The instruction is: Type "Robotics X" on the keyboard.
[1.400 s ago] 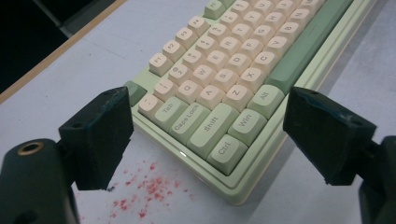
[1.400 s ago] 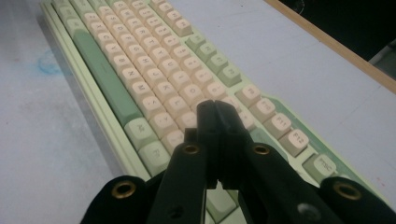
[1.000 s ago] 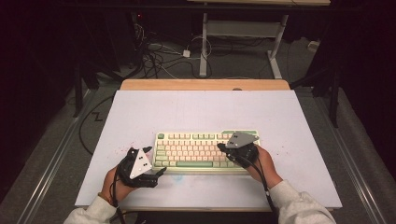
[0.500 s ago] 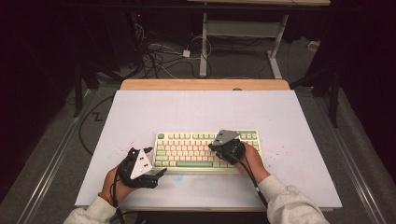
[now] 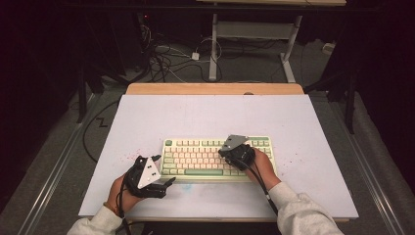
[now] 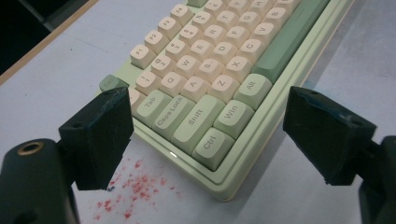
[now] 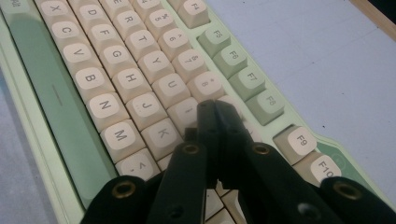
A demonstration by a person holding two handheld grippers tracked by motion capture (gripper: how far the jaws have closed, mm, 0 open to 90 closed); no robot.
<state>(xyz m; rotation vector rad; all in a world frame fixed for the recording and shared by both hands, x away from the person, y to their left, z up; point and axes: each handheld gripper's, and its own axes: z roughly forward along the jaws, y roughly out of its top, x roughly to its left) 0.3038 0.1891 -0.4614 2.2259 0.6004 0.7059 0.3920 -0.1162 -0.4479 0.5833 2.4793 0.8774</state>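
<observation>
Around your work, the white worktop (image 5: pixel 313 147) is bare apart from faint red specks (image 6: pixel 135 191) on its surface just off the keyboard's near left corner and a few more toward the right edge. A strip of bare wood (image 5: pixel 215 88) runs along the far edge, and beyond it the dark floor holds a tangle of cables (image 5: pixel 166 58) and the legs of a white stand (image 5: pixel 254 34). Nothing lies between your grippers and the keys.

The keyboard (image 5: pixel 195 161) sits near the middle of the near half of the worktop, its long side parallel to the near edge. It has a pale green case, cream letter keys, a darker green space bar (image 7: pixel 42 79) and green function keys along the far row; a small light glows on its left front rim beside Ctrl.

Your left gripper (image 5: pixel 159 182) is off the keyboard's near left corner, low over the worktop, jaws spread wide with nothing between them; its view looks across Ctrl, Shift and Tab. Your right gripper (image 7: pixel 215 109) is over the right half of the keyboard, jaws pressed together, tip down at the keys around I and 9. Whether the tip actually touches a key, you cannot tell.
</observation>
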